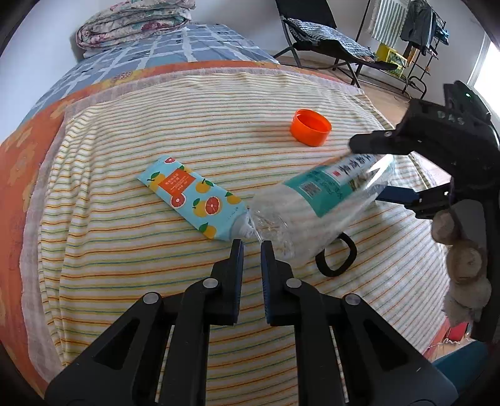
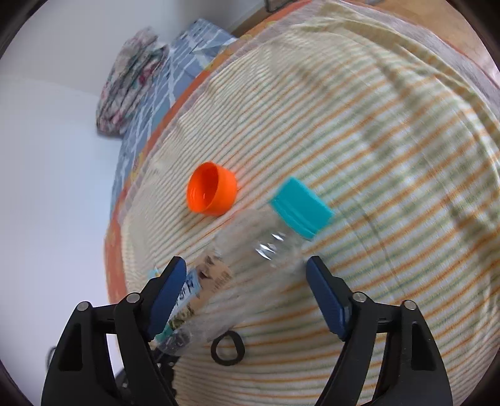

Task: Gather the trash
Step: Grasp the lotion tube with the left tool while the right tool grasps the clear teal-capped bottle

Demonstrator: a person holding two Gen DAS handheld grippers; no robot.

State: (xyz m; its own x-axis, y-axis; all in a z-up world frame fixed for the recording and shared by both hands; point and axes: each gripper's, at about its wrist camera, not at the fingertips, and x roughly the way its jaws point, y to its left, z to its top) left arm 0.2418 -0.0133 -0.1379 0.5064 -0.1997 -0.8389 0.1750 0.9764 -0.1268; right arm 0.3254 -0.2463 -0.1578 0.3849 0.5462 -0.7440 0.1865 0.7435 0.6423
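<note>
A clear plastic bottle [image 1: 315,203] with a teal label lies tilted between the open fingers of my right gripper [image 1: 372,171]; in the right wrist view the bottle [image 2: 250,265] points its teal cap [image 2: 301,207] away, and only the left pad [image 2: 165,290] seems to touch it. An orange cap [image 1: 311,127] sits open side up on the striped blanket and also shows in the right wrist view [image 2: 212,193]. A citrus-print wrapper [image 1: 193,203] lies left of the bottle. My left gripper [image 1: 252,243] is shut and empty, just short of the bottle's near end.
A black rubber ring [image 1: 336,257] lies on the blanket under the bottle, also in the right wrist view [image 2: 227,348]. A striped blanket [image 1: 125,281] covers the bed. Folded quilts [image 1: 134,25] lie at the head. A black chair [image 1: 315,34] and a drying rack [image 1: 415,34] stand behind.
</note>
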